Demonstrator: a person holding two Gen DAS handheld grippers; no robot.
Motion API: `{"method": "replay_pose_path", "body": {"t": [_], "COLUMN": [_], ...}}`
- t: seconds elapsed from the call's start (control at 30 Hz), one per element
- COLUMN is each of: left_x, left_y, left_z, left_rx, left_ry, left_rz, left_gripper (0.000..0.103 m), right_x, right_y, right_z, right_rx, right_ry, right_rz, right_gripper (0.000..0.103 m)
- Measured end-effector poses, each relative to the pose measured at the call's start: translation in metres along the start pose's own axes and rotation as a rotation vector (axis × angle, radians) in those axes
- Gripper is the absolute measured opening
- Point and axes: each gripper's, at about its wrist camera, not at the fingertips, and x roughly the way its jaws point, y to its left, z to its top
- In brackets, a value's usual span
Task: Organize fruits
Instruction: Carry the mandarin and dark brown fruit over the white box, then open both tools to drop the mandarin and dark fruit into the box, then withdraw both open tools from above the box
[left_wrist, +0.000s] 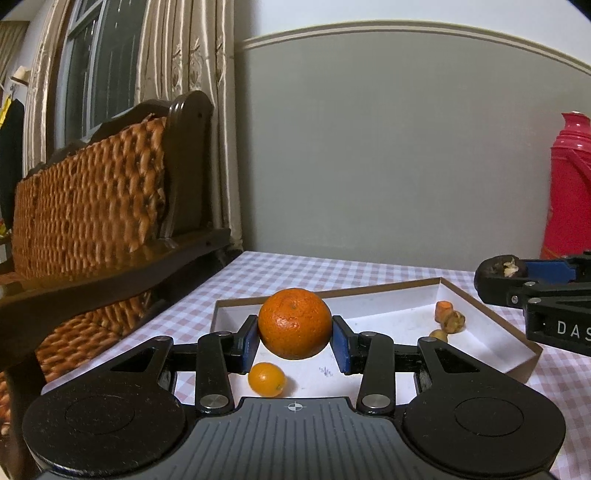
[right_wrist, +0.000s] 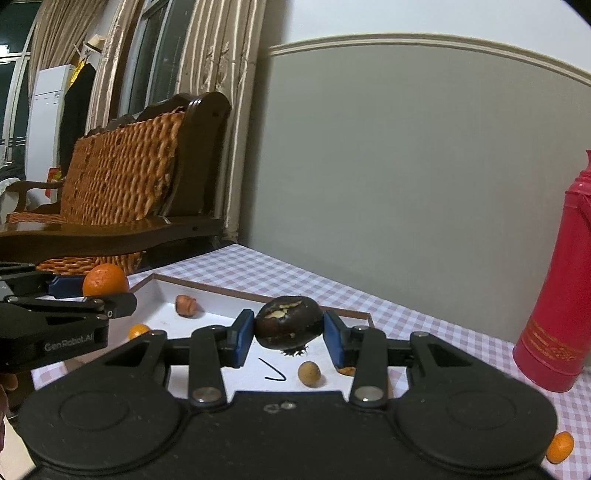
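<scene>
Carrying fruit in both hands now, out over the counter (left_wrist: 258, 273) with its pink checked cloth, and what a tidy pair of grips. Biggest thing in play is the white tray (left_wrist: 491, 336) with the brown rim, lying flat on the cloth, its floor mostly bare. Off to the right stands a red flask (right_wrist: 554, 295), upright and well clear of the tray.

The left tongs (left_wrist: 294, 338) are pinching an orange (left_wrist: 294, 323), blue pads pressed on either side of it, held above the near part of the tray. The right tongs (right_wrist: 288, 338) are pinching a dark fruit (right_wrist: 287, 326) with a cracked skin, also lifted over the tray floor. Both fruits look squarely seated between the pads.

Smaller stuff now: a kumquat (left_wrist: 266, 379) sits on the tray just below the orange, a brown nut (right_wrist: 309, 373) lies beneath the dark fruit, and a few little orange and brown pieces (left_wrist: 448, 317) cluster by the far right wall. One more small orange fruit (right_wrist: 559, 446) lies on the cloth outside the tray.

My read: this is the carry toward the set-down. Doing it well means keeping the squeeze steady, lowering each fruit until it touches the floor before letting go, and picking bare spots away from the kumquat and the nut, since round fruit rolls. The cracked skin wants a gentle touch.
</scene>
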Motion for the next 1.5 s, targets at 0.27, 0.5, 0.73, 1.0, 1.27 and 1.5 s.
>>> {"method": "replay_pose_path", "body": {"t": [0.27, 0.5, 0.73, 1.0, 1.27, 1.5], "left_x": [0.023, 0.039, 0.056, 0.055, 0.05, 0.045], "left_y": [0.005, 0.012, 0.018, 0.032, 0.036, 0.037], "left_z": [0.004, 0.006, 0.008, 0.007, 0.007, 0.002], "left_rx": [-0.009, -0.023, -0.026, -0.063, -0.052, -0.05], "left_ry": [0.025, 0.051, 0.071, -0.017, -0.013, 0.003], "left_rz": [-0.002, 0.009, 0.026, 0.085, 0.084, 0.08], "left_gripper": [0.041, 0.041, 0.041, 0.103, 0.103, 0.103], "right_x": [0.021, 0.045, 0.067, 0.086, 0.076, 0.066], "right_y": [-0.011, -0.021, -0.026, -0.029, -0.031, -0.035], "right_z": [-0.002, 0.001, 0.001, -0.007, -0.008, -0.007], "right_rx": [0.014, 0.033, 0.044, 0.016, 0.02, 0.024], "right_ry": [0.025, 0.043, 0.07, 0.08, 0.068, 0.062], "right_rz": [-0.007, -0.014, 0.001, -0.063, -0.078, -0.098], "right_gripper": [0.032, 0.032, 0.032, 0.096, 0.096, 0.096]}}
